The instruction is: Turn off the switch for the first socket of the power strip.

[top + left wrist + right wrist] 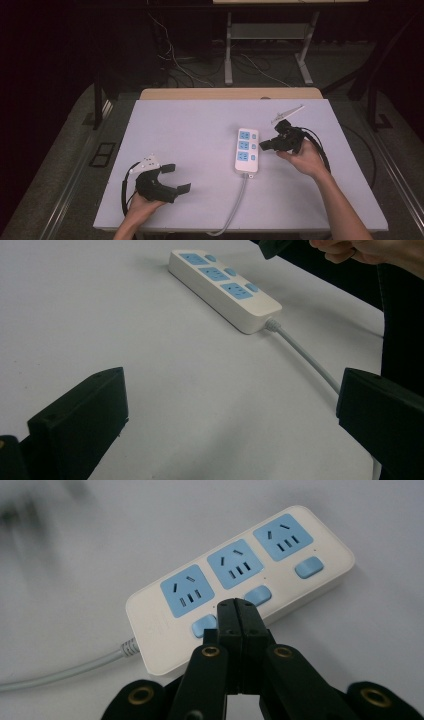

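A white power strip (247, 149) with three blue sockets and three blue switches lies mid-table, its grey cord (235, 207) running off the near edge. My right gripper (264, 145) hovers just right of the strip, jaws shut with nothing between them. In the right gripper view its tip (236, 605) sits over the strip (240, 580), between two switches (258, 594); contact is unclear. My left gripper (179, 178) rests near the table's front left, jaws wide open and empty. In the left gripper view the strip (222, 286) and cord (307, 357) lie ahead of its jaws.
The white table (190, 130) has a wooden edge (230, 93) at the back. A small pale tool (286, 113) lies at the back right. Desk legs (228, 47) and cables (170, 55) stand on the dark floor beyond.
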`<move>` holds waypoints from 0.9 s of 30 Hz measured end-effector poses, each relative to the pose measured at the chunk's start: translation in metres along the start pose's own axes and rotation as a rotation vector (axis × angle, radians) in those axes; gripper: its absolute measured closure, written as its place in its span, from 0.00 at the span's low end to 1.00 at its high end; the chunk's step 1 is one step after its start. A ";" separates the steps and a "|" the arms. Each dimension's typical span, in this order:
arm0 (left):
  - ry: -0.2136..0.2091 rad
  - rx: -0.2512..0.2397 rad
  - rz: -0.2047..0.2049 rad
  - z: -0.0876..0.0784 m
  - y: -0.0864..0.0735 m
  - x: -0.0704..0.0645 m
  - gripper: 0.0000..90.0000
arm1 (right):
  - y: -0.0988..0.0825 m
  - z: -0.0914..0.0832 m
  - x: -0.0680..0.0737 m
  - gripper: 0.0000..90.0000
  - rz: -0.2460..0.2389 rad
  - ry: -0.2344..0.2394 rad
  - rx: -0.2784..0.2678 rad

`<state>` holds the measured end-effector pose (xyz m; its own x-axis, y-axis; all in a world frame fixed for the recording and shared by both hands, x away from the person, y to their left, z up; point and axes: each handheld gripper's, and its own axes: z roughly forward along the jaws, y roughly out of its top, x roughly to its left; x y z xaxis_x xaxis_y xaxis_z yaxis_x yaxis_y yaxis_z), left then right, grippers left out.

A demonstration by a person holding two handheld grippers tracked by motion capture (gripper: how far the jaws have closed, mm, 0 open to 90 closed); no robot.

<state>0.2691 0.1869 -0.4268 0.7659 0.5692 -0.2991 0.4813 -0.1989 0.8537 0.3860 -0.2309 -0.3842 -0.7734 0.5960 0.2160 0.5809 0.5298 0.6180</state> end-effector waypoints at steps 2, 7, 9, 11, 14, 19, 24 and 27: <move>-0.001 -0.001 -0.002 0.000 0.000 0.000 0.00 | -0.002 -0.005 0.000 1.00 0.010 -0.005 -0.004; -0.003 -0.015 -0.008 -0.001 0.000 0.000 0.00 | -0.008 -0.016 0.001 0.89 0.041 -0.029 -0.027; -0.003 -0.015 -0.008 -0.001 0.000 0.000 0.00 | -0.013 -0.022 0.002 0.79 0.064 -0.053 -0.044; -0.004 -0.015 -0.006 -0.001 0.000 -0.001 0.00 | -0.017 -0.026 0.003 0.70 0.074 -0.081 -0.056; -0.004 -0.015 -0.005 -0.001 0.000 -0.002 0.00 | -0.024 -0.033 0.004 0.54 0.105 -0.113 -0.088; -0.007 -0.014 -0.005 -0.001 0.000 -0.003 0.00 | -0.034 -0.041 0.007 0.19 0.139 -0.108 -0.131; -0.007 -0.018 -0.008 -0.001 0.000 -0.004 0.00 | -0.047 -0.051 0.011 0.00 0.192 -0.123 -0.186; -0.007 -0.019 -0.008 -0.001 0.000 -0.004 0.00 | -0.056 -0.054 0.015 0.00 0.208 -0.116 -0.205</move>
<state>0.2658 0.1853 -0.4249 0.7650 0.5649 -0.3093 0.4795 -0.1791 0.8591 0.3281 -0.2842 -0.3748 -0.6027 0.7498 0.2732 0.6509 0.2639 0.7118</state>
